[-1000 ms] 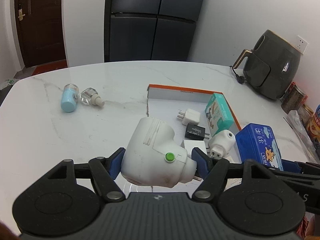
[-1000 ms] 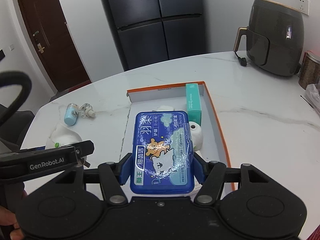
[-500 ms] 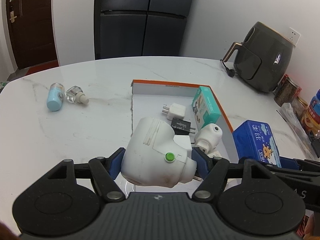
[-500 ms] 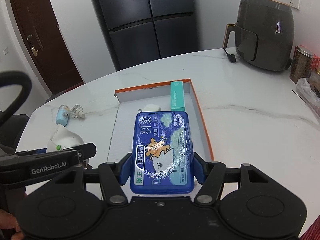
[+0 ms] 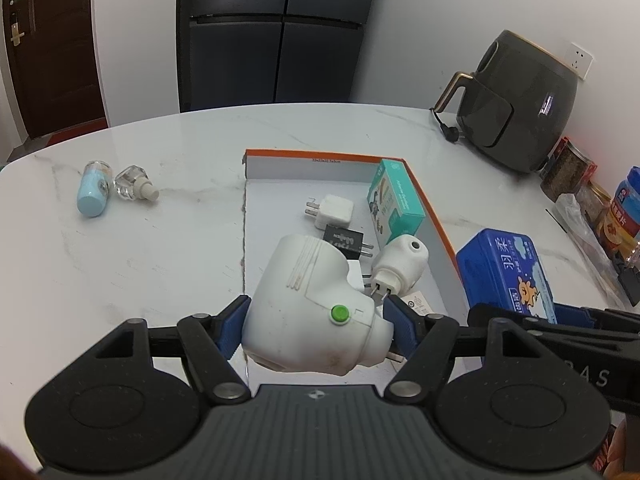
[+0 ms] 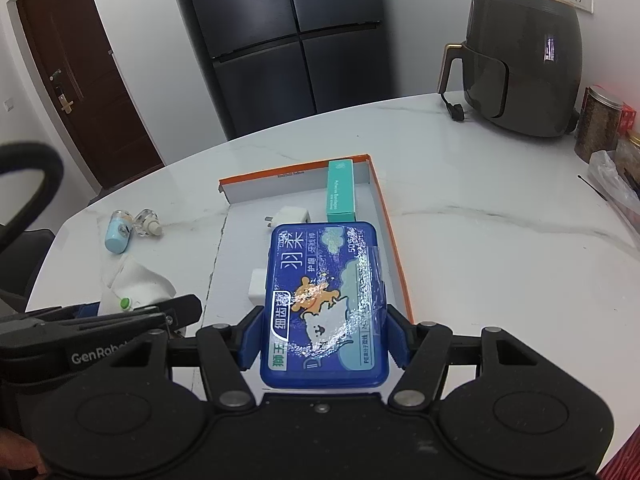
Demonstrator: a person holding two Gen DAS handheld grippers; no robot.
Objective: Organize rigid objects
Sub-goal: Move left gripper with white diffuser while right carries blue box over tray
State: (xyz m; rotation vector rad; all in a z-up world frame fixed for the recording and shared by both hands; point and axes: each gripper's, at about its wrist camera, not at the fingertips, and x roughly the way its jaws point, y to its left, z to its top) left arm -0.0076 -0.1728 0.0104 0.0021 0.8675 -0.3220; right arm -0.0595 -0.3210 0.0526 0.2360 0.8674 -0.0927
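Both loads airborne, both drifting. Left gripper, fingers clamped on the white plug-in device (green button facing up), now hanging lower centre of the left wrist view, over the near left edge of the orange-rimmed tray. A second ago, farther back over bare bench; since then carried forward and rightward, with the tray swung toward frame centre. Right gripper, fingers pinched on the blue floss box, held flat in the lower centre of the right wrist view, above the near right part of the tray. Same grip as a second ago, no slip visible, only pulled back and higher, more of the tray floor exposed beyond it.

Already lying inside: white charger, black charger, teal carton along the right wall, small white plug-in.

Meaning for the task: probably the carry ending and the set-down coming, free floor left of the chargers for the white device. Still out on the bench, upper left: pale blue bottle and clear refill bottle, touching or nearly so. Air fryer well clear at upper right.
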